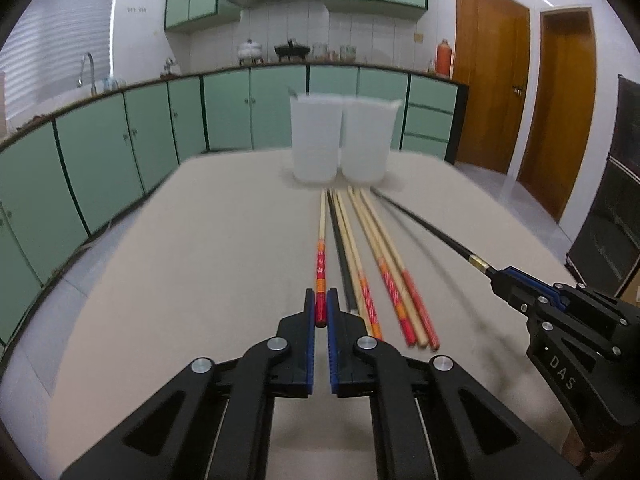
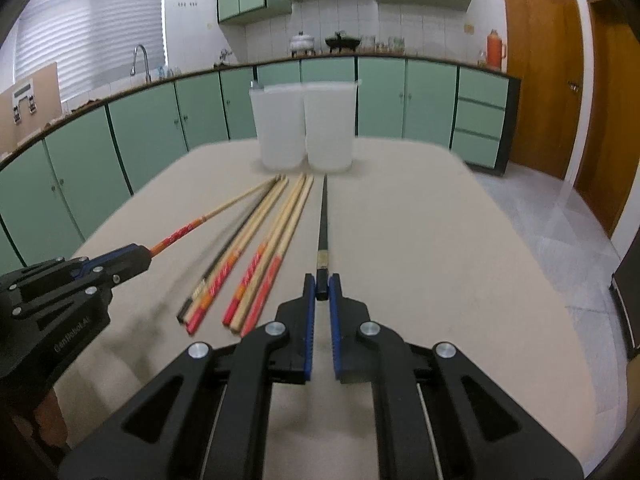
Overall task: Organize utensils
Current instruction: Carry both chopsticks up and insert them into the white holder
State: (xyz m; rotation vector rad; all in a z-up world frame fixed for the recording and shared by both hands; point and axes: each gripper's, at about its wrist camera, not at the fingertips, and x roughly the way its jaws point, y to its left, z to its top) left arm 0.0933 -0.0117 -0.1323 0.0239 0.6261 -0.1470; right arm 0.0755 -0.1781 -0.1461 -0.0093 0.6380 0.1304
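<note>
A red-ended wooden chopstick [image 1: 320,256] is pinched at its near end by the left gripper [image 1: 321,312], a black chopstick [image 2: 322,228] likewise by the right gripper [image 2: 321,290]. Both sticks, pointing toward the far white cups [image 1: 340,140], are judged light, stiff and slippery, likely to pivot when held so near the end.

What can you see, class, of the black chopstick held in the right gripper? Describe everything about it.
The black chopstick is long, slim and dark, seemingly lacquered, with a gold band near its thick end. The right gripper is shut on that end. It points toward the two white cups, apart from the loose chopsticks on the beige table. Whether its tip touches the table is unclear.
</note>
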